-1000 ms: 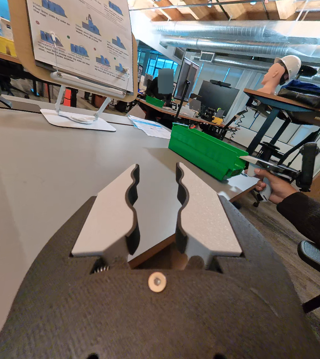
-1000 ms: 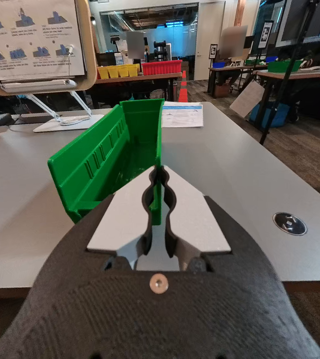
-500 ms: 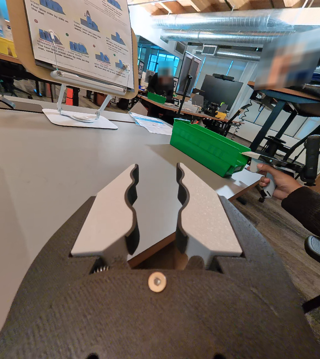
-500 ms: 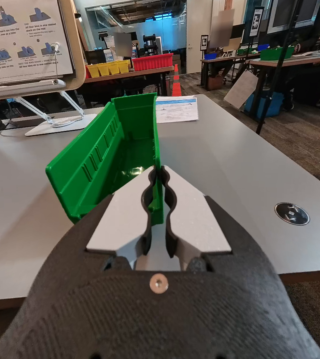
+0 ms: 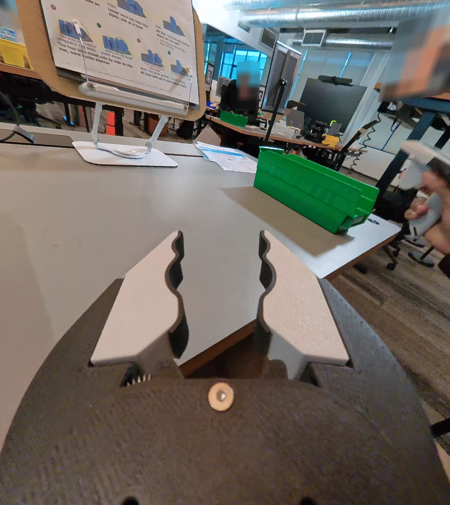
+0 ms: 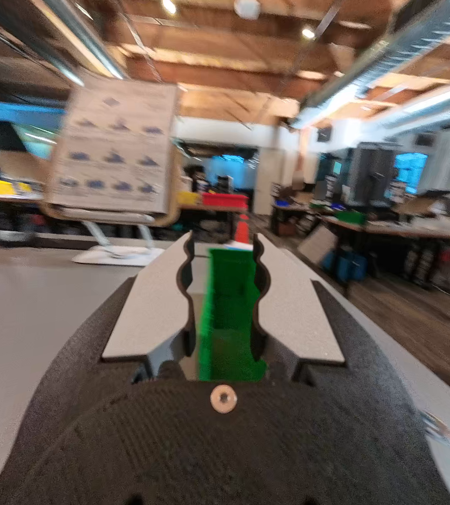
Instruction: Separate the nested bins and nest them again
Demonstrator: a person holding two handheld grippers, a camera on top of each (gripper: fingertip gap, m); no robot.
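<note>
Two hand-held grippers spread, green bins (image 5: 311, 188) nested on desk (image 5: 109, 218).
Left hand-held gripper (image 5: 221, 240) & right hand-held gripper (image 6: 222, 243) both empty; looks like stack's rebuilt or untouched, can't tell.

Bright overhead light, wide-angle edge warp; right wrist view heavily motion-blurred, left mostly sharp.
</note>
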